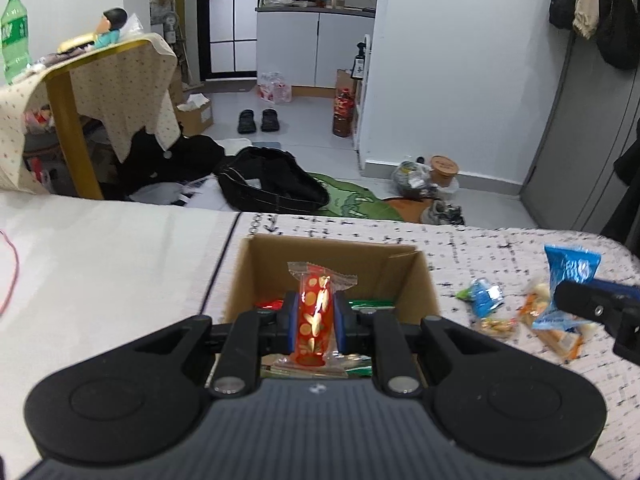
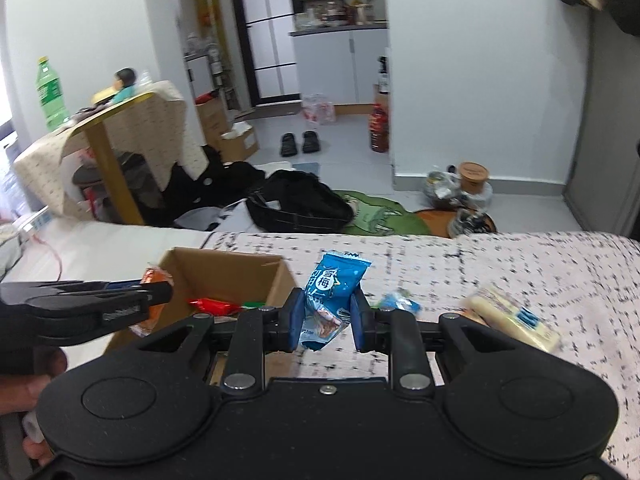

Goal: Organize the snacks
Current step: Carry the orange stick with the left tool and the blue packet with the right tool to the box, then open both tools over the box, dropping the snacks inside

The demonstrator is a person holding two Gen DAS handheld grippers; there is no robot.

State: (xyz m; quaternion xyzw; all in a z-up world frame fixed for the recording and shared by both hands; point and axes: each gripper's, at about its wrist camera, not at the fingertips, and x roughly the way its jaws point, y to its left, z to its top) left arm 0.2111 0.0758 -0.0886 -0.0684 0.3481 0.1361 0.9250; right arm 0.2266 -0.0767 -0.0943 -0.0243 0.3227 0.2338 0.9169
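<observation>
Two snacks are in your grip: with the left gripper (image 1: 316, 320) pinching the red gold-dotted candy (image 1: 314, 316) above the cardboard box (image 1: 420, 280) at lower centre, open there, then carry the right gripper (image 2: 326, 316)'s clamped blue plum packet (image 2: 330, 296) leftward over it.

The cardboard box (image 1: 332, 276) stands on the bed cover (image 1: 460, 248), near its far edge. Some snacks lie inside the box (image 1: 370, 303). More loose snacks (image 1: 486, 300) lie on the cover to the right of the box. Behind the bed, on the floor, lies a bag (image 1: 272, 180). A table (image 1: 76, 128) stands to the left of the bag.
</observation>
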